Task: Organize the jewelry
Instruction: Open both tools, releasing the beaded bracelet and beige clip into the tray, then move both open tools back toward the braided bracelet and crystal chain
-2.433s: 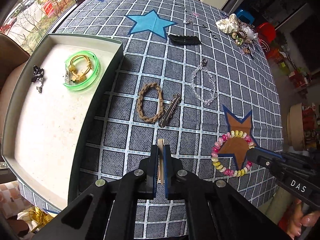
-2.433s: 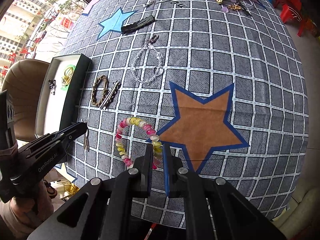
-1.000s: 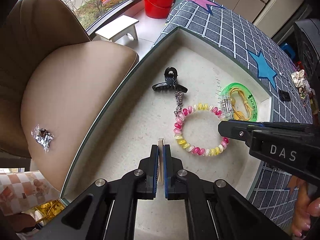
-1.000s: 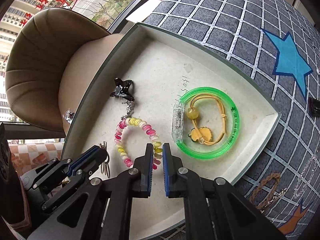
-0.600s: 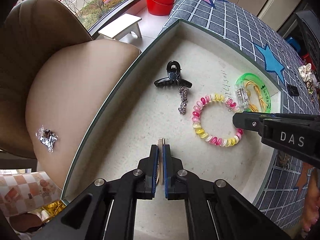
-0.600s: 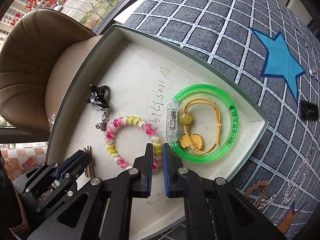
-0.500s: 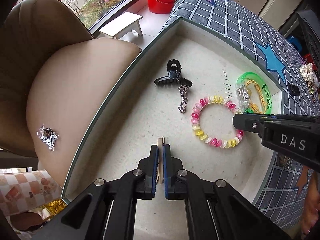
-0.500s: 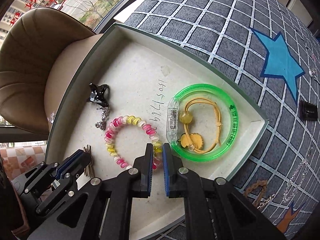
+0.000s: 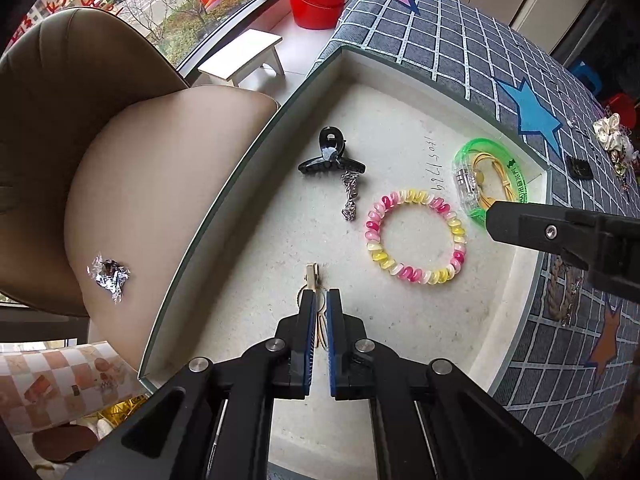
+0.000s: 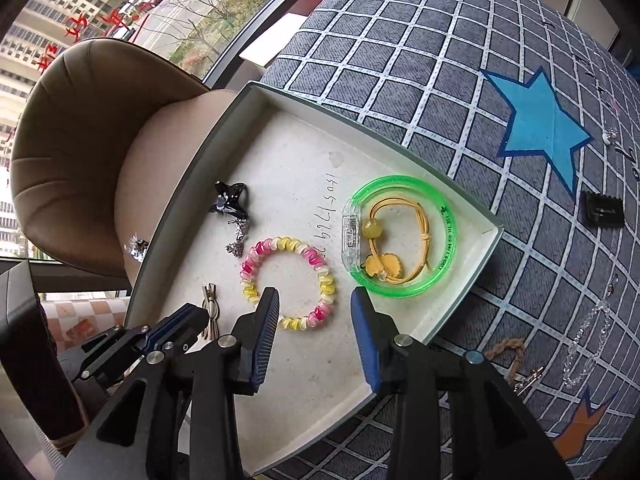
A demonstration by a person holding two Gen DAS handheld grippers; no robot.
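A shallow white tray (image 9: 400, 92) (image 10: 280, 140) holds the jewelry. A pink-and-yellow coil bracelet (image 9: 416, 236) (image 10: 290, 280) lies flat in it. My right gripper (image 10: 314, 300) is open just above the bracelet's near edge, touching nothing. My left gripper (image 9: 320, 300) has its jaws slightly apart over a small gold hair clip (image 9: 312, 276) (image 10: 210, 312) lying on the tray floor. A black claw clip with a silver chain (image 9: 332, 160) (image 10: 232, 200) and a green bangle around a yellow cord bracelet (image 9: 492, 184) (image 10: 400, 236) also lie in the tray.
A tan chair (image 9: 100, 140) stands beside the tray's left edge. On the grey checked cloth (image 10: 400, 60) lie a braided brown bracelet (image 10: 508, 348), a clear bead chain (image 10: 588, 340), a black clip (image 10: 604, 208) and a far pile of jewelry (image 9: 612, 140).
My right gripper opened and let the coil bracelet down onto the tray floor. My left gripper opened slightly and the gold hair clip now rests on the tray.
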